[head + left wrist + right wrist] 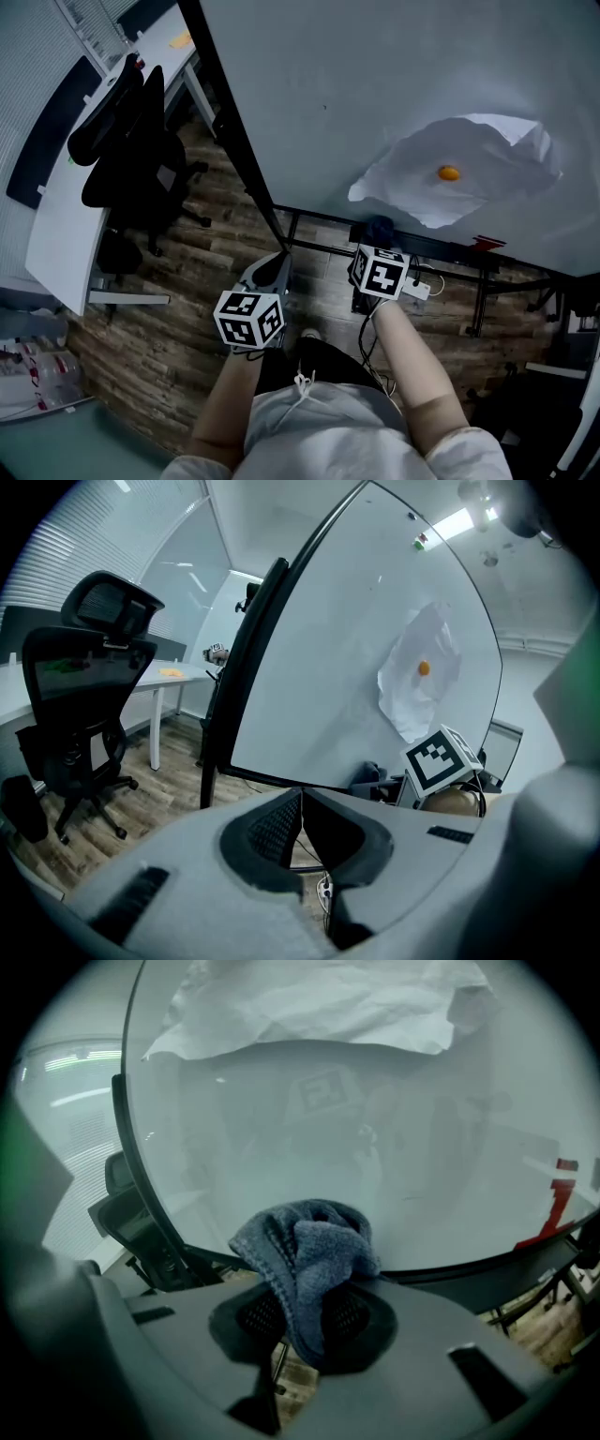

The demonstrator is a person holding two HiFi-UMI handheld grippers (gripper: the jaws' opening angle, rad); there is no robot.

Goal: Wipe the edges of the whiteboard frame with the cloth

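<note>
The whiteboard [375,84] leans over me with its black frame [239,141] down the left side and along the bottom. My right gripper [302,1312] is shut on a blue-grey cloth [309,1251], bunched up just short of the bottom frame edge [450,1274]; in the head view the cloth [379,228] sits at that bottom rail. My left gripper [300,832] is shut with nothing in it, below the board's lower left corner [281,239]. A crumpled white paper [459,173] with an orange magnet [449,172] hangs on the board.
A black office chair [131,150] stands to the left by a white desk [66,216]. The board's black stand bars [478,291] and a white power strip with cables [417,289] lie on the wooden floor under the board.
</note>
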